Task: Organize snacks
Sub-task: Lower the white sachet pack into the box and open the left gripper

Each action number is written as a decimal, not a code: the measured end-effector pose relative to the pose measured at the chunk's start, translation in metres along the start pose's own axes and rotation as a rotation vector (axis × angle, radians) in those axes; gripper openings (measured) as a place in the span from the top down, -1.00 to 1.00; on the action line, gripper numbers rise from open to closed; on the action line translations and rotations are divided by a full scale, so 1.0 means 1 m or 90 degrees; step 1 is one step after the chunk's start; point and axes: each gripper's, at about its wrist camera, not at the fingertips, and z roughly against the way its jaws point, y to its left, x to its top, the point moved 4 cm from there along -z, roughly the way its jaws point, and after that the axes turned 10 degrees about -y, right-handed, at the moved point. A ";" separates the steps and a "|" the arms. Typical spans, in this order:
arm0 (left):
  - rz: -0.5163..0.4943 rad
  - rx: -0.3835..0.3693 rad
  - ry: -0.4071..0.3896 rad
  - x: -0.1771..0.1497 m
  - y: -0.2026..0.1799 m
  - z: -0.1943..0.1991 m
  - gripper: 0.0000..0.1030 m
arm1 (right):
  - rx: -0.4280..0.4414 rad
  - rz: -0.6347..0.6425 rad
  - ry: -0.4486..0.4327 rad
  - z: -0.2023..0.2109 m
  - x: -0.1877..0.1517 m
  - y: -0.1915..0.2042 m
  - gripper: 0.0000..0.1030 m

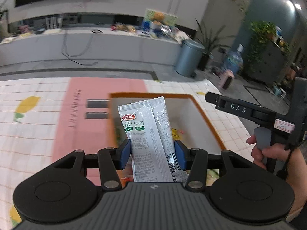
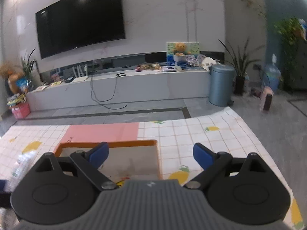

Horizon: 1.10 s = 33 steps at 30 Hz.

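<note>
Grey snack packet clamped betw. left tongs.

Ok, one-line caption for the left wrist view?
Left hand-held gripper shut on a grey snack packet, held upright over the orange-rimmed box on the checked tablecloth.

Silver-grey packet (orange-rimmed box)

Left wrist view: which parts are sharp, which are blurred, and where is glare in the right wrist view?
Left wrist view: packet and fingers sharp, room behind smeared; right wrist view: ceiling lights glare on the TV.
</note>
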 end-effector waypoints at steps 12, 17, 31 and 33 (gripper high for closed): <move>-0.069 0.087 0.056 0.004 -0.027 -0.100 -0.08 | -0.004 -0.103 0.025 -0.004 -0.006 -0.039 -0.79; -0.082 0.100 0.058 0.004 -0.026 -0.110 -0.08 | -0.006 -0.092 0.033 -0.008 -0.007 -0.037 -0.79; -0.097 0.101 0.033 0.010 -0.025 -0.106 -0.65 | 0.008 -0.114 0.055 -0.015 -0.013 -0.042 -0.79; -0.076 0.096 0.025 0.015 -0.022 -0.097 -0.65 | 0.012 -0.114 0.057 -0.015 -0.013 -0.042 -0.65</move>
